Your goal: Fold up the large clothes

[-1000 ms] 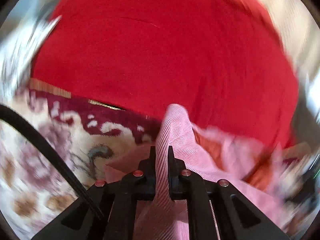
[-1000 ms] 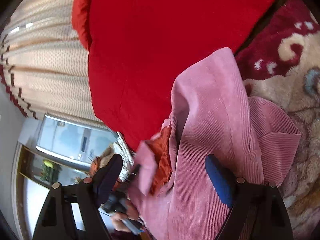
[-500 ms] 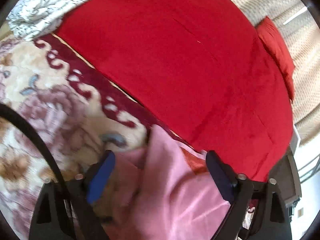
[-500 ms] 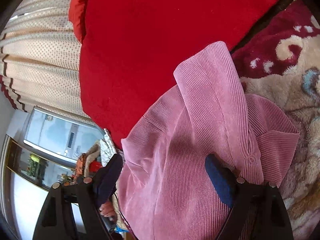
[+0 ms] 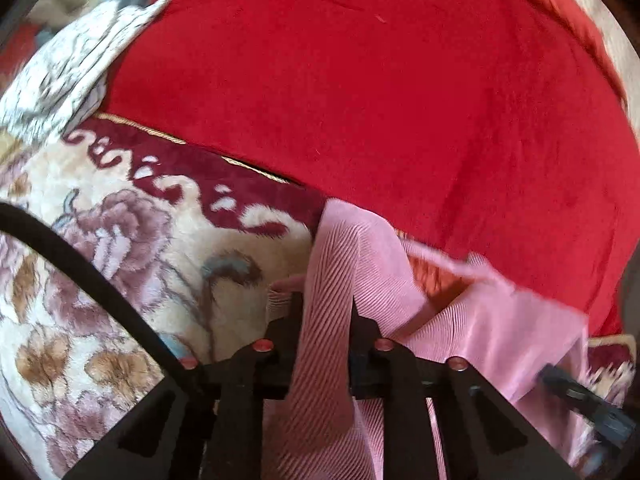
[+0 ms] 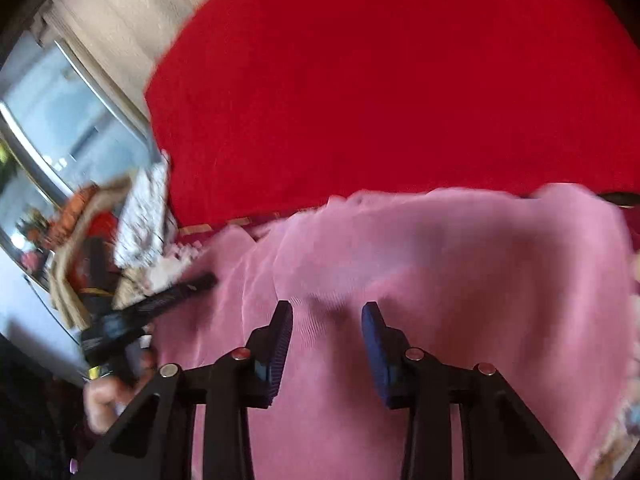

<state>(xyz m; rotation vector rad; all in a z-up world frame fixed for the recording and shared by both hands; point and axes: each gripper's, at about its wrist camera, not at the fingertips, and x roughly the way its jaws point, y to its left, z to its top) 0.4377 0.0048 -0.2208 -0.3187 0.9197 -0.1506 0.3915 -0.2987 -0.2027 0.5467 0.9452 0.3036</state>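
A pink corduroy garment (image 5: 360, 280) with an orange lining lies on a floral carpet (image 5: 120, 260) at the edge of a red blanket (image 5: 360, 80). My left gripper (image 5: 325, 312) is shut on a ridge of the pink fabric, which runs up between its fingers. In the right wrist view the same pink garment (image 6: 440, 260) spreads wide and blurred below my right gripper (image 6: 326, 316). That gripper is open, with its blue pads apart just above the cloth. The left gripper's black body (image 6: 152, 308) shows at the garment's left edge.
A white patterned cloth (image 5: 68, 72) lies at the far left by the blanket. Beige curtains (image 6: 120, 12) and a glass door (image 6: 60, 140) stand at the left. The person's hand (image 6: 108, 396) holds the left tool.
My left gripper, open half a second ago, has shut on the pink fabric. My right gripper has swung round to face the garment squarely and its jaws have narrowed, still open.
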